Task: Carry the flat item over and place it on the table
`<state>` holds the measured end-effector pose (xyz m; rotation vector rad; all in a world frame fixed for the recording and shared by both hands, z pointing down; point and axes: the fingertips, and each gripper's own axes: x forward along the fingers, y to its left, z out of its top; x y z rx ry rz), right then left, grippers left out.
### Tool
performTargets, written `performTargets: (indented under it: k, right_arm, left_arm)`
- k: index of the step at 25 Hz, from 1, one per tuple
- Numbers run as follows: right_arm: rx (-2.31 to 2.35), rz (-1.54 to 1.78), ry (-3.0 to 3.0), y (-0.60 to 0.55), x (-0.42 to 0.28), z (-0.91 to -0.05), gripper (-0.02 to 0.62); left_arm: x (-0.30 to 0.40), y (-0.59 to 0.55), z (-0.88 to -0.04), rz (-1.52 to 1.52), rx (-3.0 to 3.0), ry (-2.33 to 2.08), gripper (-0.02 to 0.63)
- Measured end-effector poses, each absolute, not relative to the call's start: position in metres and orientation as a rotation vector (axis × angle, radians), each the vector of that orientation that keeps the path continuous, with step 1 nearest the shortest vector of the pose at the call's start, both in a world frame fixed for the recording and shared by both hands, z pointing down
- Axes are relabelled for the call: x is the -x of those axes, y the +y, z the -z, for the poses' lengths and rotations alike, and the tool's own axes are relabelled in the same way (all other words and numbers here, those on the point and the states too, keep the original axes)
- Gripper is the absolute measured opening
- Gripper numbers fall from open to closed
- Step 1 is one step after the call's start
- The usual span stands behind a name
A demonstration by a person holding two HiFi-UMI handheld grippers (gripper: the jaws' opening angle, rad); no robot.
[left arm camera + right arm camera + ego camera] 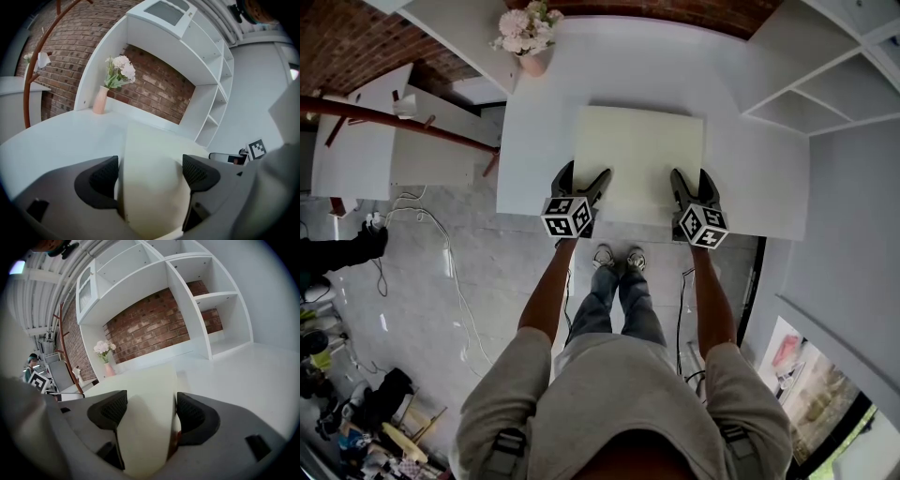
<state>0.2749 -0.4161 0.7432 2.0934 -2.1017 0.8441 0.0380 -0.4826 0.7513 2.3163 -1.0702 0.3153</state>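
Two grippers hold one sheet point(639, 155) by its near edge: the left gripper point(584, 172) at the left corner, the right gripper point(691, 174) at the right. The sheet fills the gap between each pair of jaws and touches both pads. It is pale cream, plain and nearly square, slightly wider side to side. Its edges run parallel to the table point(534, 141) edges, and it lies flat at the table's near middle. A pink vase point(534, 62) of flowers stands at the table's far left.
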Motion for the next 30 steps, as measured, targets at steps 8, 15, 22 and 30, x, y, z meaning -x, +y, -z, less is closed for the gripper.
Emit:
performTargets:
  k: [8, 15, 22, 30]
  right_arm:
    - [-2.05, -0.697, -2.015, -0.417, -0.277, -0.728, 0.337]
    - [-2.045, -0.634, -1.989, -0.398, -0.286, -0.712, 0.328]
    - [-2.013, -0.512, -2.049, -0.377, -0.265, -0.671, 0.209]
    - [-2.017, -0.483, -2.032, -0.355, -0.25, -0.659, 0.061]
  left_arm:
    - [-0.035, -0.487, -0.732, -0.44, -2.445, -1.097, 0.427]
    - [-0.007, -0.483, -0.716, -0.41, -2.442, -1.152, 0.426]
    - [-0.009, -0.454, -0.682, -0.362, -2.504, -1.113, 0.378]
    - [0.003, -0.43, -0.67, -0.348, -2.486, -1.195, 0.038]
